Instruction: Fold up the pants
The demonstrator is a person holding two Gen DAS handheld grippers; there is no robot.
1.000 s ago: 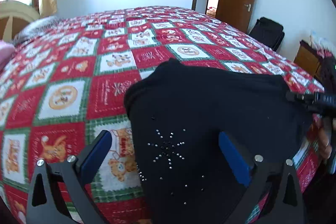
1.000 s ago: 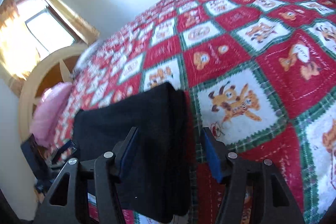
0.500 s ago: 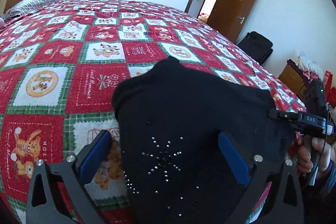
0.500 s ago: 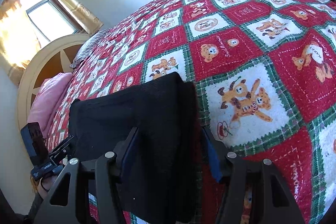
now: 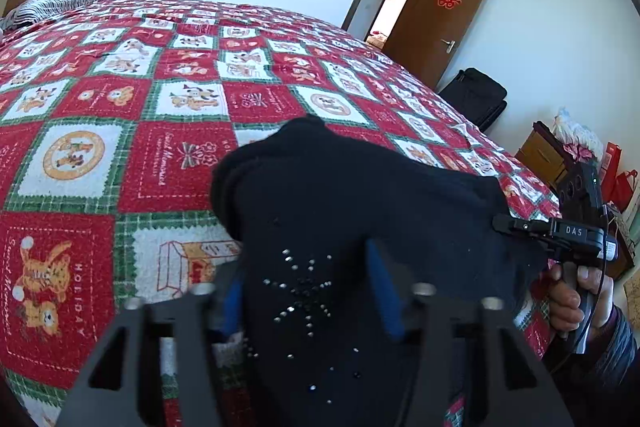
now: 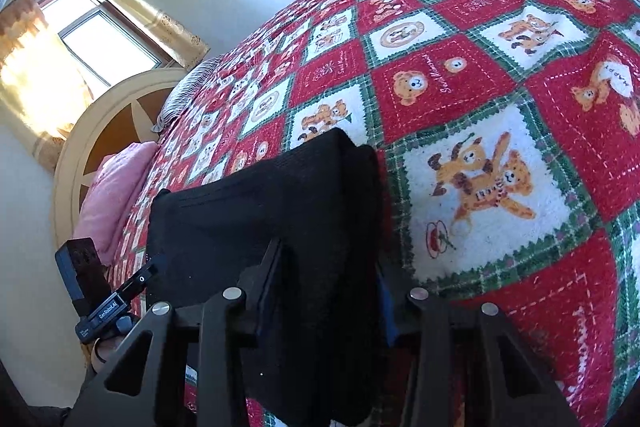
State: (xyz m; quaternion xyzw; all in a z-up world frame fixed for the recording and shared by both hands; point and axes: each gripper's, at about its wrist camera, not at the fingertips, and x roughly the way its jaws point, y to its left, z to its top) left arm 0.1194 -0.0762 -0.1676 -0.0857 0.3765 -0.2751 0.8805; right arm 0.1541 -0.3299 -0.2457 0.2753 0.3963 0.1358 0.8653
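our left tongs [image 5: 312, 291] and right tongs [image 6: 332, 291] have just been closing and now pinch the folded black pants [image 5: 360, 195] at the bed's [image 5: 120, 147] near edge.

- A home bedroom: a wide bed [image 5: 120, 155] under a red-and-white bear-print quilt [image 6: 500, 131].
- Arched headboard [image 6: 104, 131], pink pillow [image 6: 112, 195], curtained window [image 6: 100, 43].
- Brown door [image 5: 440, 19] standing open, wooden nightstand [image 5: 540, 155].

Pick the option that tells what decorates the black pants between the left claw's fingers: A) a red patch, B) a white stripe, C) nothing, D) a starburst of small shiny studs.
D: on the black pants, small shiny studs form a starburst between the left claw's blue pads.
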